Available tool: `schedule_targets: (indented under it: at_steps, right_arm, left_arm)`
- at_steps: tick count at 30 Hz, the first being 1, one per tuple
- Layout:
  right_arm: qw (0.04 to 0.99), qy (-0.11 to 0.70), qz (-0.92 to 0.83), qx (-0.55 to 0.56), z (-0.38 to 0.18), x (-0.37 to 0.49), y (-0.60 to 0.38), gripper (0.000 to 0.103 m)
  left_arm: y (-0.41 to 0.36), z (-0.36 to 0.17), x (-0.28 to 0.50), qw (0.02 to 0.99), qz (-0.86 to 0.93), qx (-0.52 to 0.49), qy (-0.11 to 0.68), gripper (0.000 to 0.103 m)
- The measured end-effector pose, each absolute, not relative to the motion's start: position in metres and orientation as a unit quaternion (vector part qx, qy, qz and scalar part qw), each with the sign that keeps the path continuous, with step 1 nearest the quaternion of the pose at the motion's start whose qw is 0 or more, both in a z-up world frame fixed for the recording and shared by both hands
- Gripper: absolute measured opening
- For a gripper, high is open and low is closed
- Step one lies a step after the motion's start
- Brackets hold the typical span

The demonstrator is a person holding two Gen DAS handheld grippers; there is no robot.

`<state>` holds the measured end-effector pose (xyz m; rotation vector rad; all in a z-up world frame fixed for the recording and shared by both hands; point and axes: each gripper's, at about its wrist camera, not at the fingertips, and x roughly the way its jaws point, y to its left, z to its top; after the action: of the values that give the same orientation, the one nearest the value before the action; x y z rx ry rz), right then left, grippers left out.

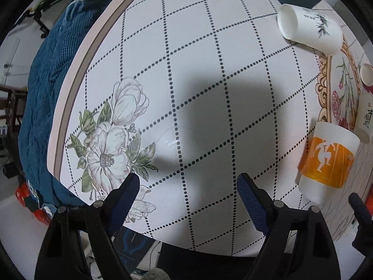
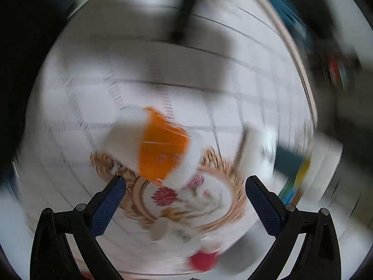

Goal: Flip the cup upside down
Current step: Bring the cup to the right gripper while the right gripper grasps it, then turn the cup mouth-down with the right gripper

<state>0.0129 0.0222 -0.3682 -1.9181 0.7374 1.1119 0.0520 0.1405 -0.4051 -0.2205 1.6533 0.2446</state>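
Observation:
A white cup with an orange band (image 1: 326,163) stands on the table at the right of the left wrist view; I cannot tell which end is up. It shows blurred in the right wrist view (image 2: 160,144), just beyond my open right gripper (image 2: 185,184), which holds nothing. My left gripper (image 1: 187,182) is open and empty above the bare cloth, well left of the cup. A tip of the right gripper (image 1: 359,207) shows below the cup.
A white cup with a leaf print (image 1: 310,30) lies on its side at the far right. A small cup with black writing (image 1: 366,116) and a small white and red one (image 1: 367,74) sit on a floral mat (image 1: 326,88). The table edge (image 1: 77,74) and a blue cushion (image 1: 46,70) lie left.

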Motion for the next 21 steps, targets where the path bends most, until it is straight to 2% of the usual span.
schedule_targets:
  at_steps: [5,10,14,21]
  right_arm:
    - [0.224,0.127,0.477,-0.84,-0.401,-0.016,-0.005,0.103]
    - [0.103,-0.003,0.495,-0.863,-0.419,-0.015,-0.029,0.101]
    - [0.049,-0.052,0.499,-0.863,-0.429,-0.006,-0.036,0.1]
    - [0.02,-0.071,0.514,-0.855,-0.439,-0.002,-0.041,0.1]
  left_arm:
    - [0.148,-0.414,0.045,0.657,0.129,-0.12,0.733,0.086]
    - [0.156,-0.421,0.037,0.651,0.141,-0.137,0.733,0.086]
    - [0.16,-0.426,0.03,0.646,0.146,-0.145,0.735,0.086]
    - [0.161,-0.431,0.02,0.645,0.142,-0.144,0.737,0.086]
